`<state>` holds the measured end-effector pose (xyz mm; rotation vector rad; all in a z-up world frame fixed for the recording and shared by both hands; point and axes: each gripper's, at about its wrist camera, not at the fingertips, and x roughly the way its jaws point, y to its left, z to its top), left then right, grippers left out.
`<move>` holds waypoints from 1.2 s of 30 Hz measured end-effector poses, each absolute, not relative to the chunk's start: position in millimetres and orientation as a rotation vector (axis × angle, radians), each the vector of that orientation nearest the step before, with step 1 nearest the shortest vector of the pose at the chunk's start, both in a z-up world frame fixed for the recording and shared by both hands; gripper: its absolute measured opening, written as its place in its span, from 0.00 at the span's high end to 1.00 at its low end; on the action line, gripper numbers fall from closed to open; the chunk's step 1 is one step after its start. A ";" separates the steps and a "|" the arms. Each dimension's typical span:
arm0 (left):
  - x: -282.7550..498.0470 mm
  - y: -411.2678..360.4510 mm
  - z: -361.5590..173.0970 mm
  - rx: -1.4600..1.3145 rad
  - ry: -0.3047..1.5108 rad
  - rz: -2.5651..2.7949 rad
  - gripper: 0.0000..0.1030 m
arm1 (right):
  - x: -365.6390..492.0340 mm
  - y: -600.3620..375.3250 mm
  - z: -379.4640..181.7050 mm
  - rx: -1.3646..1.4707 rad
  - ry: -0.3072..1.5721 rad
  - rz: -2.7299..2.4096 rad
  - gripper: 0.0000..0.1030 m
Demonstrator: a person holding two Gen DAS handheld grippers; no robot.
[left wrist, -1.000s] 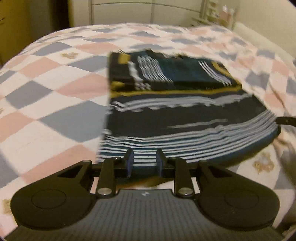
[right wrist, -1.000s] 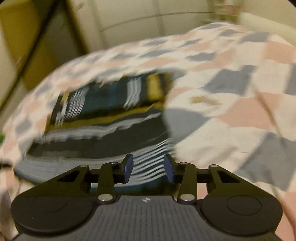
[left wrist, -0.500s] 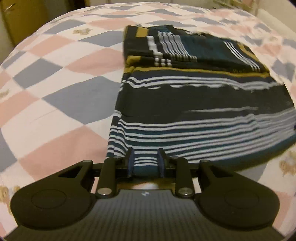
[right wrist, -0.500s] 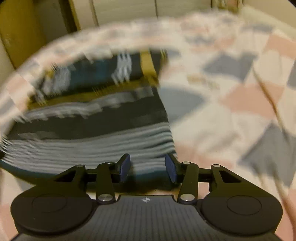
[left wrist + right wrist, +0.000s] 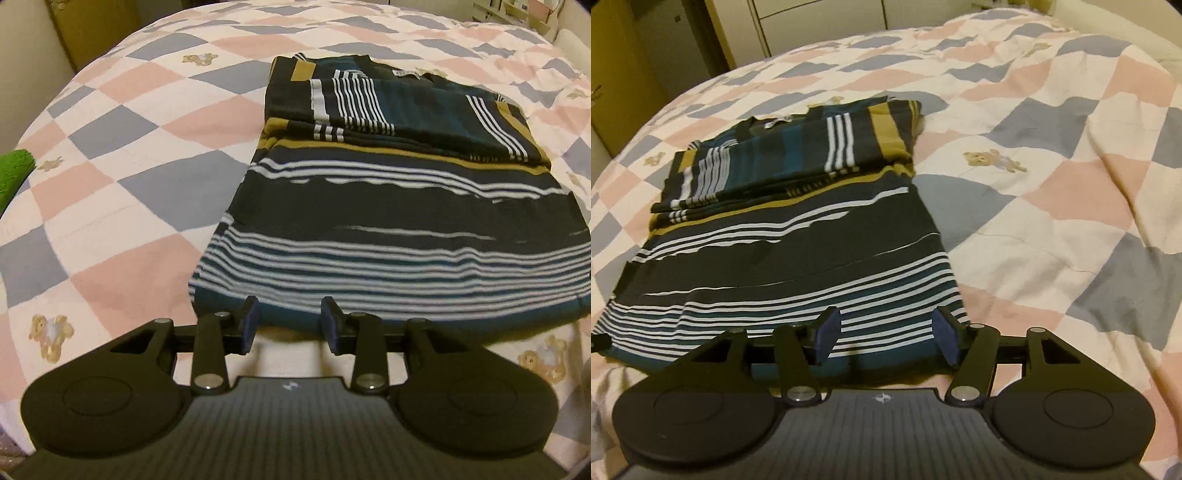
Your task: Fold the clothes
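A dark shirt (image 5: 388, 206) with white, teal and mustard stripes lies on the bed, its sleeves folded across the top. In the left wrist view my left gripper (image 5: 290, 323) hovers at the near hem, close to the shirt's left corner. Its jaws are opening, and the blue pads (image 5: 251, 321) stand apart from the fabric. In the right wrist view the same shirt (image 5: 783, 251) spreads to the left. My right gripper (image 5: 886, 334) sits over the near hem by the right corner, jaws opening wide. The hem lies between the pads (image 5: 947, 336), unpressed.
The bed is covered by a quilt (image 5: 110, 147) of pink, grey and white checks with small bears, also seen to the right of the shirt (image 5: 1052, 184). A green cloth (image 5: 13, 170) lies at the far left edge. Pale cabinets (image 5: 820, 22) stand behind the bed.
Both grippers' jaws have widened off the hem, the right more than the left. The shirt has settled flat on the quilt, and both views have steadied from blur.
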<state>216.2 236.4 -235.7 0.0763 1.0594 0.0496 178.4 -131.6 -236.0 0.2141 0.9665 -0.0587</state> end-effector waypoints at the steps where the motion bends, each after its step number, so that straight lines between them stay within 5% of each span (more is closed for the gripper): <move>1: 213.2 234.5 -235.0 0.077 1.063 0.057 0.67 | 178.0 -131.5 -234.9 0.214 0.967 -0.051 0.43; 7: 192.2 224.8 -232.3 0.105 1.058 0.071 0.66 | 170.7 -134.7 -225.8 0.197 0.950 -0.002 0.40; 13: 168.3 213.3 -247.4 0.451 0.966 0.011 0.60 | 145.5 -138.3 -221.5 0.049 0.886 0.097 0.33; 21: 144.2 217.9 -307.7 1.204 0.669 -0.196 0.42 | 113.8 -113.0 -259.2 -0.498 0.822 0.240 0.26; 25: 139.5 233.0 -333.6 1.437 0.510 -0.374 0.42 | 103.7 -88.9 -284.1 -0.850 0.752 0.299 0.21; 36: 164.3 258.5 -349.0 1.501 0.377 -0.585 0.39 | 108.3 -75.4 -333.9 -1.300 0.627 0.328 0.25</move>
